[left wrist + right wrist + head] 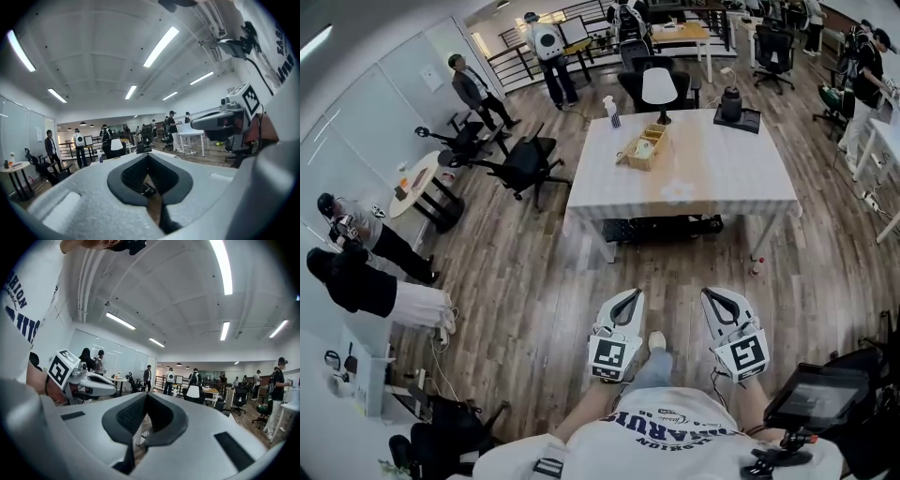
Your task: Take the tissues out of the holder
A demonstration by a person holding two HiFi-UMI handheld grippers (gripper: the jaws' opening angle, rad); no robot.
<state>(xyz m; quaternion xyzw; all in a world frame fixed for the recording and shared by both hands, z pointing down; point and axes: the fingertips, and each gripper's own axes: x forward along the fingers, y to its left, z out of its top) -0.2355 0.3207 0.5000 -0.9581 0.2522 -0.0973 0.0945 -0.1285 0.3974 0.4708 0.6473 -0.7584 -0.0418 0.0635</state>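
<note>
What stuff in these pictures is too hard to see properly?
- Tissues, head view: the wooden holder on the table is too far away and small to show them clearly.
- Dark container, head view: too small to tell what it is.
- Holder, both gripper views: the left gripper and right gripper fill the lower picture with their own bodies, so it can't be picked out.

Wood-plank floor (534,281) spreads across the whole head view. A white table (722,178) stands at upper centre, with black office chairs (523,161) just left of it and a small round table (414,183) at far left. More desks (680,33) line the top edge. Long strip lights (161,44) cross the pale ceiling (93,56) in the left gripper view.
</note>
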